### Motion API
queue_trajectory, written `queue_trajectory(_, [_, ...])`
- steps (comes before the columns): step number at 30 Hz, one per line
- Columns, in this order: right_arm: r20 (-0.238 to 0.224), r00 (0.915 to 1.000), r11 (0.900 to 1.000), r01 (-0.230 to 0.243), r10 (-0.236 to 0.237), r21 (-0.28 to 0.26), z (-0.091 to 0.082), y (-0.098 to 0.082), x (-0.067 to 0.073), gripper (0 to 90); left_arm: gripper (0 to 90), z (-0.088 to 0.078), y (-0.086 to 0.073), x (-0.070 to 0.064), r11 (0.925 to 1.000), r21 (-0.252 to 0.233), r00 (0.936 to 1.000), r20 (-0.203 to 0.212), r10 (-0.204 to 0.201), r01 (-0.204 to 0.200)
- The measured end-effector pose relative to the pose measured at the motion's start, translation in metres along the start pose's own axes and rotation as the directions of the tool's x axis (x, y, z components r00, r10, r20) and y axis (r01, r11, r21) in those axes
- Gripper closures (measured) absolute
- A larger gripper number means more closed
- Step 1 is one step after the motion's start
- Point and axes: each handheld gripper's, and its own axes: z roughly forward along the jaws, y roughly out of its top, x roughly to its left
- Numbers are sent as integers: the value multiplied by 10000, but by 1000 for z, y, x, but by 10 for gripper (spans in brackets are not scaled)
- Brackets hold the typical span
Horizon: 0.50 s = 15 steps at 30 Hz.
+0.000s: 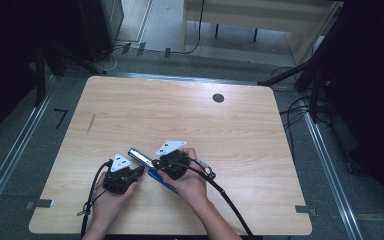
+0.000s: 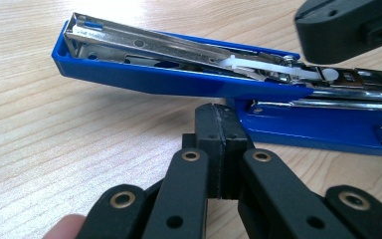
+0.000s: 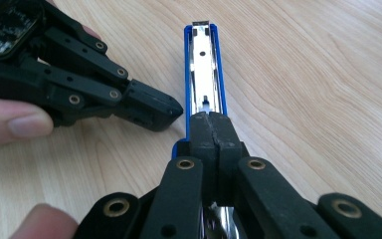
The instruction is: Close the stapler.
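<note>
A blue stapler (image 1: 141, 157) lies swung open on the wooden table (image 1: 230, 135), near its front. Its upper arm (image 2: 159, 74) shows the bare metal staple channel and tilts up off the wood, while the blue base (image 2: 323, 129) lies flat. My left gripper (image 2: 221, 112) is shut with nothing between its pads, its tip close beside the stapler's hinge. My right gripper (image 3: 212, 119) is also shut and empty, its tip over the hinge end, pointing along the metal channel (image 3: 204, 64). The left gripper (image 3: 149, 109) comes in from the side there. In the high view both grippers, left (image 1: 139, 171) and right (image 1: 156, 162), meet at the stapler.
A dark round cable hole (image 1: 218, 98) sits in the table's far right part. A thin dark mark (image 1: 91, 123) is on the left. Black cables trail from both grippers over the front edge. Beyond the table are floor rails and stands.
</note>
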Motion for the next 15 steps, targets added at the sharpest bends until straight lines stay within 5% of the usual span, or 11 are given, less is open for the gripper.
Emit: queue_trajectory(15, [95, 9999, 9998, 52, -54, 200, 18, 9, 0, 900, 900, 3, 2, -5, 9999, -9, 9999, -81, 147, -147])
